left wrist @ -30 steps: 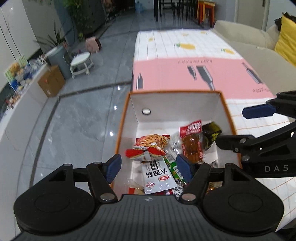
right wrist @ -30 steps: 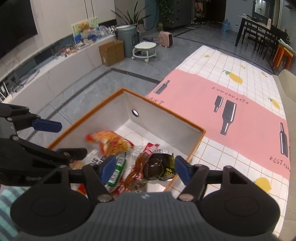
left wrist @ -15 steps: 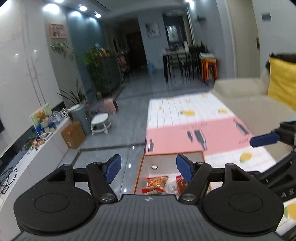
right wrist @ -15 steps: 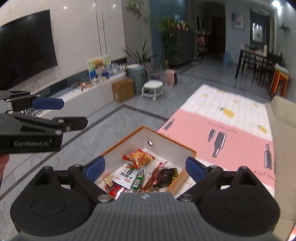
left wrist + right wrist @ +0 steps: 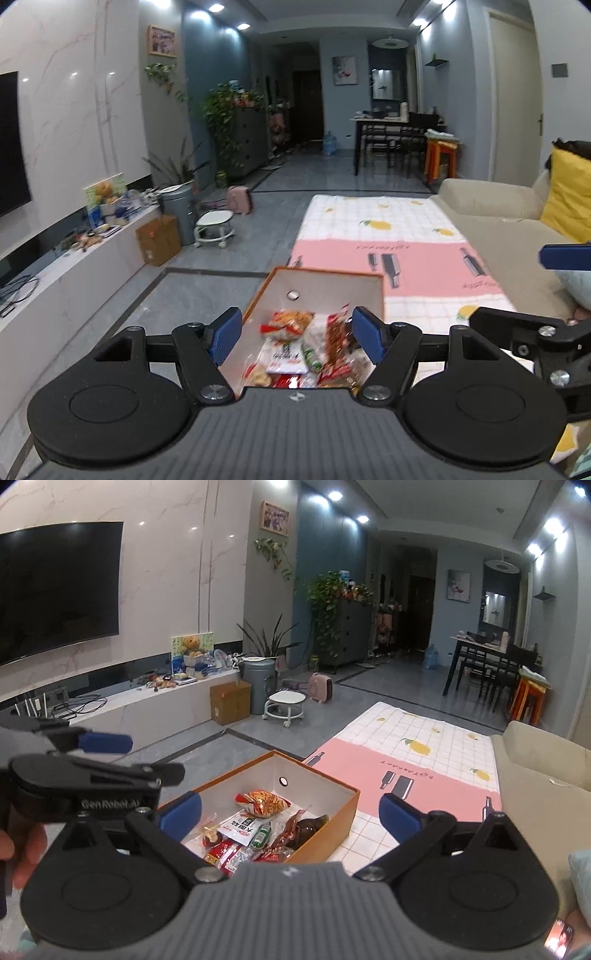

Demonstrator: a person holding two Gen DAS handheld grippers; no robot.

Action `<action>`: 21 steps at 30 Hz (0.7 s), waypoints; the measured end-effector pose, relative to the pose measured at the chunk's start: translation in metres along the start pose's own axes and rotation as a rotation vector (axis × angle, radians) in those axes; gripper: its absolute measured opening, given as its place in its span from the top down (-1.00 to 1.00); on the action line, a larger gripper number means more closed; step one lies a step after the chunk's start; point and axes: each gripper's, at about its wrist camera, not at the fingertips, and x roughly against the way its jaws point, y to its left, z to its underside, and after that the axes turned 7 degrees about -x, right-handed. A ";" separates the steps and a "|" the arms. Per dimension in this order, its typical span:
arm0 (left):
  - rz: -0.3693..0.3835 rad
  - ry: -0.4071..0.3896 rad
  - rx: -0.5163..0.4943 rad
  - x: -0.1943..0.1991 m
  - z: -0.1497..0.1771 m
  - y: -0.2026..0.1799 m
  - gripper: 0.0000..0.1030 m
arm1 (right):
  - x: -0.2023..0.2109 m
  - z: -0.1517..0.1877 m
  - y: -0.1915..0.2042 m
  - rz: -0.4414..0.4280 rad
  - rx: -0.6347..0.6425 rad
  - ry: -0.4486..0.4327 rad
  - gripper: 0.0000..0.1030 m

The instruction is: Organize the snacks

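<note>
An orange box [image 5: 334, 821] with white inner walls [image 5: 325, 286] stands on the patterned table cloth. It holds several snack packets: an orange-red chip bag [image 5: 264, 803] [image 5: 290, 321], a white packet [image 5: 240, 827] [image 5: 284, 356], a green stick [image 5: 260, 836], red packets [image 5: 225, 853] and a dark packet [image 5: 310, 825]. My left gripper [image 5: 297, 332] is open and empty, held back above the box's near end. My right gripper [image 5: 290, 810] is open wider and empty, also raised above the box. Each gripper shows at the edge of the other's view.
The pink and white cloth [image 5: 424, 771] covers the table beyond the box. A beige sofa [image 5: 491, 199] with a yellow cushion [image 5: 569, 195] lies to the right. A TV bench [image 5: 147, 705], cardboard box [image 5: 231, 701], stool [image 5: 286, 703] and bin stand on the left.
Both grippers have pulled up and back from the box, tilting from looking down into it to looking across the room. The right gripper's jaws have opened wider. The snacks lie unmoved.
</note>
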 end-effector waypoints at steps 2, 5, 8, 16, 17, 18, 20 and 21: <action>-0.033 0.001 -0.021 0.005 0.005 -0.001 -0.57 | 0.001 0.009 0.004 0.011 0.011 -0.007 -0.92; -0.053 0.011 -0.039 0.005 0.008 -0.005 -0.65 | 0.001 0.022 0.009 0.029 0.021 -0.012 -0.92; -0.037 0.040 -0.007 0.004 0.014 -0.006 -0.67 | 0.000 0.032 0.013 0.051 0.024 -0.005 -0.92; -0.029 0.136 0.027 0.001 0.033 -0.003 -0.67 | -0.009 0.044 0.011 0.084 0.004 0.069 -0.92; -0.026 0.140 0.034 0.002 0.036 -0.004 -0.67 | -0.011 0.044 0.011 0.086 0.000 0.075 -0.92; -0.020 0.146 0.040 0.002 0.037 -0.003 -0.67 | -0.011 0.045 0.011 0.089 -0.003 0.078 -0.92; -0.014 0.156 0.043 0.002 0.039 -0.002 -0.67 | -0.012 0.046 0.010 0.093 -0.003 0.083 -0.92; -0.013 0.158 0.042 0.001 0.040 -0.003 -0.67 | -0.013 0.046 0.010 0.095 -0.002 0.086 -0.92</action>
